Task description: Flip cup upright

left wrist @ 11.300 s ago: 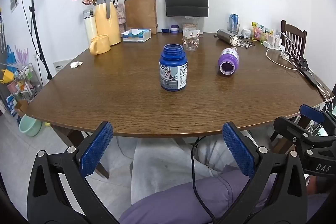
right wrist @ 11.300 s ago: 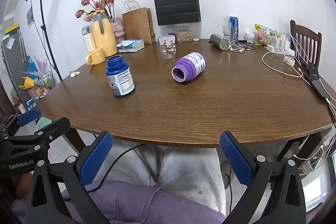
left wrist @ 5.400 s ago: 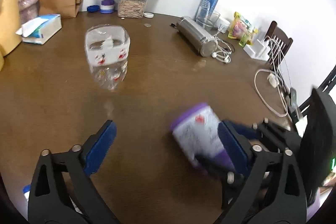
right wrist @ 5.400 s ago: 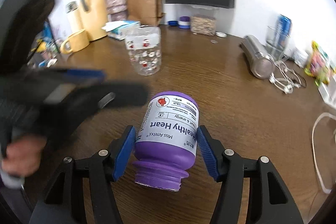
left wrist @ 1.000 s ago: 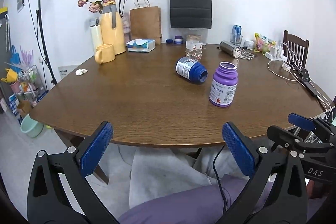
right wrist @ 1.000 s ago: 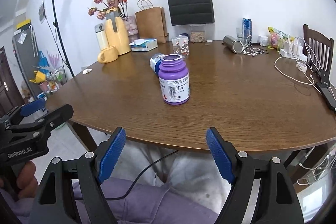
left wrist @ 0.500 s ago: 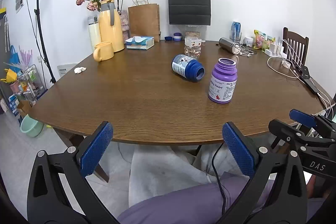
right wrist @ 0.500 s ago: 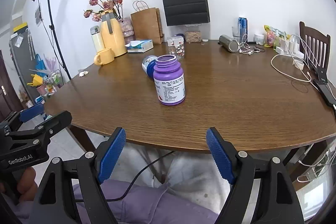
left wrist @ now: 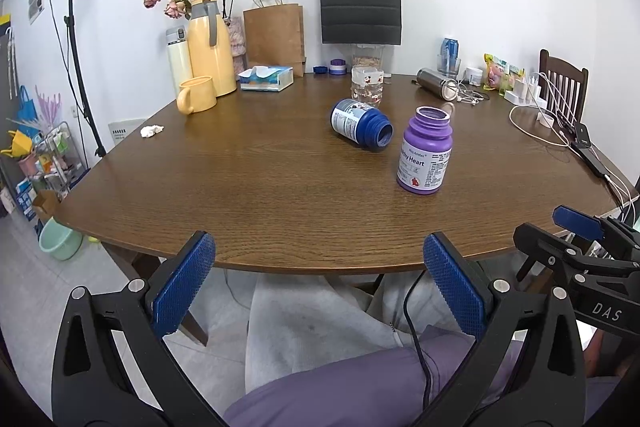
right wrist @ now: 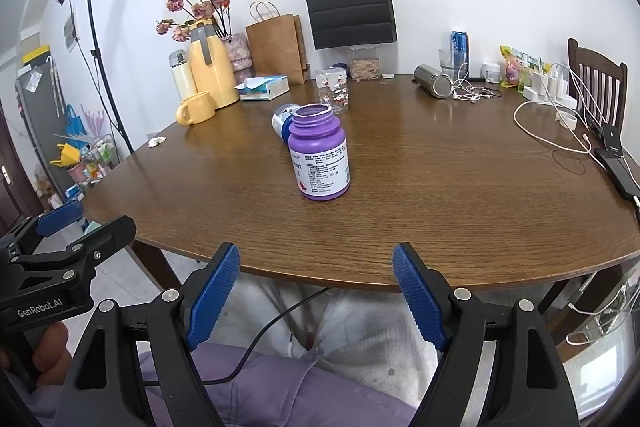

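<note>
A purple bottle [left wrist: 425, 151] [right wrist: 320, 153] stands upright on the brown table [left wrist: 256, 183] [right wrist: 440, 187], its mouth open at the top. Behind it a blue bottle [left wrist: 361, 123] [right wrist: 282, 120] lies on its side, mouth towards me. A clear patterned cup [left wrist: 367, 85] [right wrist: 332, 90] stands farther back. My left gripper [left wrist: 318, 285] is open, held off the table's near edge with nothing between its fingers. My right gripper [right wrist: 316, 297] is open too, also short of the near edge and empty. Each gripper shows at the side of the other's view.
At the back left stand a yellow jug with flowers [left wrist: 210, 59], a yellow mug [left wrist: 196, 99] and a tissue box [left wrist: 266, 78]. Paper bags [left wrist: 274, 33], a steel flask [left wrist: 436, 86] and cables [right wrist: 556, 131] line the back and right. A person's lap lies below.
Over the last second both grippers have drawn slightly back and shifted a little; the bottles stay put. Earlier, the purple bottle lay on its side and the blue one stood.
</note>
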{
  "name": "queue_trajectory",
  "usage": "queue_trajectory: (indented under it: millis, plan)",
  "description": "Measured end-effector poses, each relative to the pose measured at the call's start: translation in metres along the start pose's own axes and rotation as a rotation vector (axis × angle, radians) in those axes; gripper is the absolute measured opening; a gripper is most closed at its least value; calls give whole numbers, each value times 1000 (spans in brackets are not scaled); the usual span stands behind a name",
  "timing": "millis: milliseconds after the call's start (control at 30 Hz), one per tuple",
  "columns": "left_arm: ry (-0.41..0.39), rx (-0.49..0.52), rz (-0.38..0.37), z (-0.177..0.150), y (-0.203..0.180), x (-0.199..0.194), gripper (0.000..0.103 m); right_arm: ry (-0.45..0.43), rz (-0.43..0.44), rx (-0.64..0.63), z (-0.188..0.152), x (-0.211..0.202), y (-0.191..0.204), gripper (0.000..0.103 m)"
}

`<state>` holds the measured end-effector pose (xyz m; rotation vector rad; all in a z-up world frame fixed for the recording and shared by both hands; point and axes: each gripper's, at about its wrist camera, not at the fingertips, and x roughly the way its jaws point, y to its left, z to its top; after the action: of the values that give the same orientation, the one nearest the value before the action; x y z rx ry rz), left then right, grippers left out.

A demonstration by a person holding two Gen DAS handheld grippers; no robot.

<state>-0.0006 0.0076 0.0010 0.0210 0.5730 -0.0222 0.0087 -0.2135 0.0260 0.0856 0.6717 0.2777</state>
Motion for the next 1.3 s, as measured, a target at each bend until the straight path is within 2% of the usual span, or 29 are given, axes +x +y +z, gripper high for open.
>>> queue_trajectory:
  millis: [1300]
  plan:
    - [21, -1, -5, -3, 0, 6, 103, 11, -6, 6, -1, 3, -1, 83]
